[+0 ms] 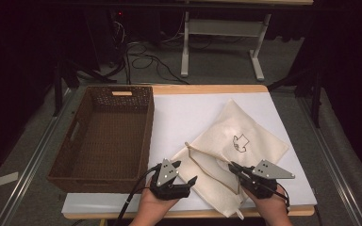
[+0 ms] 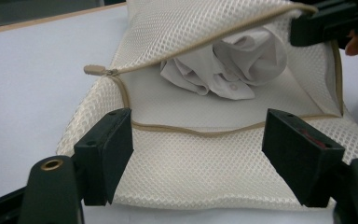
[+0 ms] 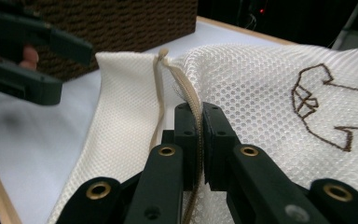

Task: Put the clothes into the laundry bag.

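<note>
A cream mesh bag (image 1: 257, 134) with a brown stitched emblem (image 3: 321, 102) lies on the white table cover. Its zipper is undone and a crumpled white garment (image 2: 228, 65) sits inside the mouth. My right gripper (image 3: 199, 116) is shut on the bag's upper zipper edge (image 3: 191, 95) and holds that flap raised; it also shows in the high view (image 1: 233, 165). My left gripper (image 2: 199, 123) is open, its jaws apart over the lower layer of the bag (image 2: 205, 168) just before the opening, pressing nothing. The zipper pull (image 2: 94, 70) rests at the opening's left end.
A dark brown wicker basket (image 1: 147, 141) stands empty on the table's left half, close to my left gripper (image 1: 186, 172). The wooden table edge (image 1: 207, 213) runs right in front of both hands. Cables and a desk frame are on the floor beyond.
</note>
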